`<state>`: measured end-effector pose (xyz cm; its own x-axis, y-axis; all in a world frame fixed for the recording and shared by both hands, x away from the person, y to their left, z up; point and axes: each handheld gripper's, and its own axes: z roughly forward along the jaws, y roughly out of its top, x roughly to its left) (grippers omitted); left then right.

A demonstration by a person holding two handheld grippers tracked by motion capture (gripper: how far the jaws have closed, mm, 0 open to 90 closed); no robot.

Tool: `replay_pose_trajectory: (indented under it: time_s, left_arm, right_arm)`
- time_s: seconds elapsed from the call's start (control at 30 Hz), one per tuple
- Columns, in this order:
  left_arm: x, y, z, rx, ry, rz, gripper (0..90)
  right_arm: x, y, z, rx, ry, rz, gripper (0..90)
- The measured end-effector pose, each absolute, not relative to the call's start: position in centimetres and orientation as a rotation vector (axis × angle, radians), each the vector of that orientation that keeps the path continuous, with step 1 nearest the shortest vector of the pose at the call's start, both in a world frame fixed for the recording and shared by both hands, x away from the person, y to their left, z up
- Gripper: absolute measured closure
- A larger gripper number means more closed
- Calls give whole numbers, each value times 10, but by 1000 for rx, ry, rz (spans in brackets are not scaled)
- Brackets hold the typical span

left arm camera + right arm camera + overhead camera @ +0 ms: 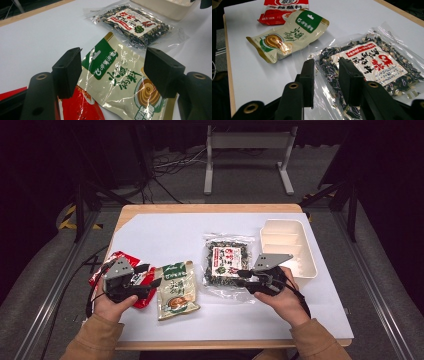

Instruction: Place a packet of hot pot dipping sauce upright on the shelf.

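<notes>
1. The clear bag of dark dried bits lies flat on the counter, just left of the white bin. Lying that close, it looks ready to be lifted into the bin, which seems the likely goal.

2. The right gripper hangs low over the clear bag's near edge. Its jaws stand partly spread with the film between or just under them. I cannot tell whether they press it yet, so I judge the bag not gripped.

3. That edge is a sensible place to take hold: the film there is thin and flat, while the middle is bulky and loose.

4. The green pouch lies in the middle of the counter, its corner overlapping the red packet. The left gripper hovers above the pouch with jaws spread and nothing between them.

5. In the high view the left gripper sits over the red packet, pointing toward the pouch. It seems poised to take the pouch, or to steady the pile.

6. The bin shows nothing in it that I can see, and all three packs are still outside it.
</notes>
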<state>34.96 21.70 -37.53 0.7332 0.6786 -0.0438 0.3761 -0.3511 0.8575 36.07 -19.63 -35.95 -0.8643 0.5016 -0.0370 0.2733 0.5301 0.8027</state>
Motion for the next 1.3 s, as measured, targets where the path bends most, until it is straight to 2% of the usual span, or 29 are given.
replay_pose_trajectory:
  time_s: [0.47, 0.8, 1.3]
  left_arm:
    - [351, 229, -374, 1922, 844, 399, 296]
    - [353, 241, -373, 1883, 883, 404, 292]
    - [355, 245, -375, 1870, 905, 412, 282]
  right_arm:
    - [367, -178, -348, 615, 2549, 1289, 596]
    - [385, -147, -336, 552, 2615, 1281, 561]
    - [412, -126, -325, 544, 2685, 1259, 535]
